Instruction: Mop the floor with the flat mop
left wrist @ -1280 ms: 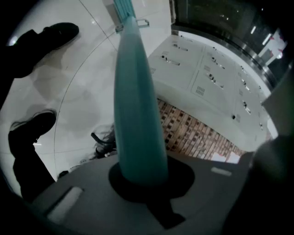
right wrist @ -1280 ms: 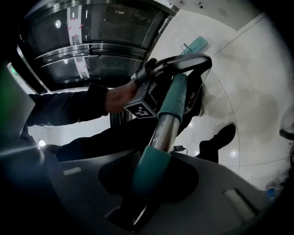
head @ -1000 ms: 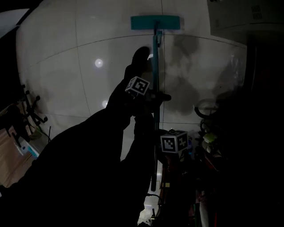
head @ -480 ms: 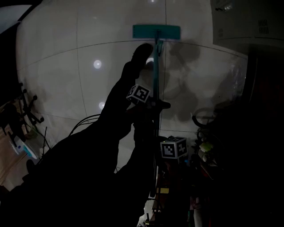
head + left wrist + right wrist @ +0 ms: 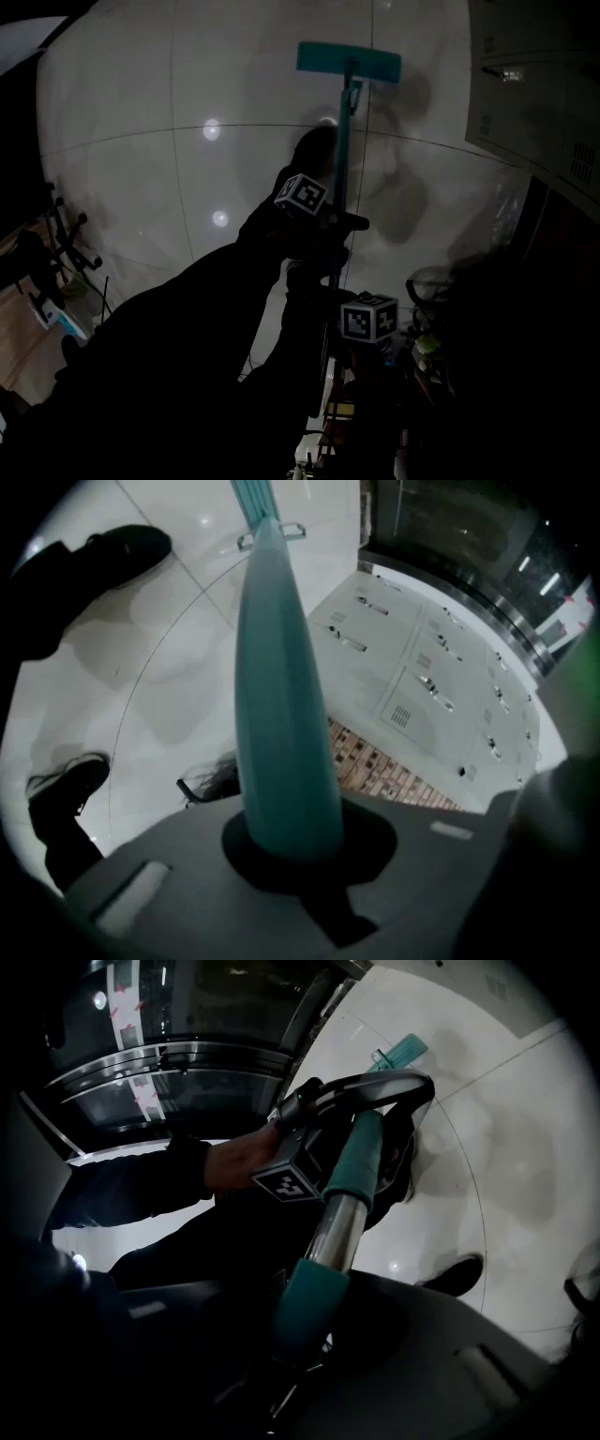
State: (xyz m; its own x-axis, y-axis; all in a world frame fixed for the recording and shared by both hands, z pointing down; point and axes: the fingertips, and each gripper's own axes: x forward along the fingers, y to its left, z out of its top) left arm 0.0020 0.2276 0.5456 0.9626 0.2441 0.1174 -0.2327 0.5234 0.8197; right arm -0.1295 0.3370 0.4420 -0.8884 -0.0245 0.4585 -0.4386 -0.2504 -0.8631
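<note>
1. The left gripper (image 5: 291, 850) is clamped on the teal handle (image 5: 281, 686), which fills the round gap between its jaws.
2. The right gripper (image 5: 298, 1340) is closed on the same handle, lower down, on a teal sleeve (image 5: 314, 1302). In the head view it sits at 6 o'clock from the left gripper.
3. From the grippers the handle runs toward 12 o'clock to the mop head (image 5: 349, 62). The mop head lies flat on the floor (image 5: 187, 94), well apart from the person.
4. Mopping seems to be under way. Dark patches (image 5: 403, 211) lie at 3 o'clock of the handle. It is not possible to tell if they are wet marks or shadows, so how much floor is done stays unclear.
5. Lockers (image 5: 534, 103) stand at 2 o'clock, dark clutter (image 5: 431, 309) at 4 o'clock and a stand (image 5: 66, 234) at 9 o'clock. They probably limit strokes to the sides.
</note>
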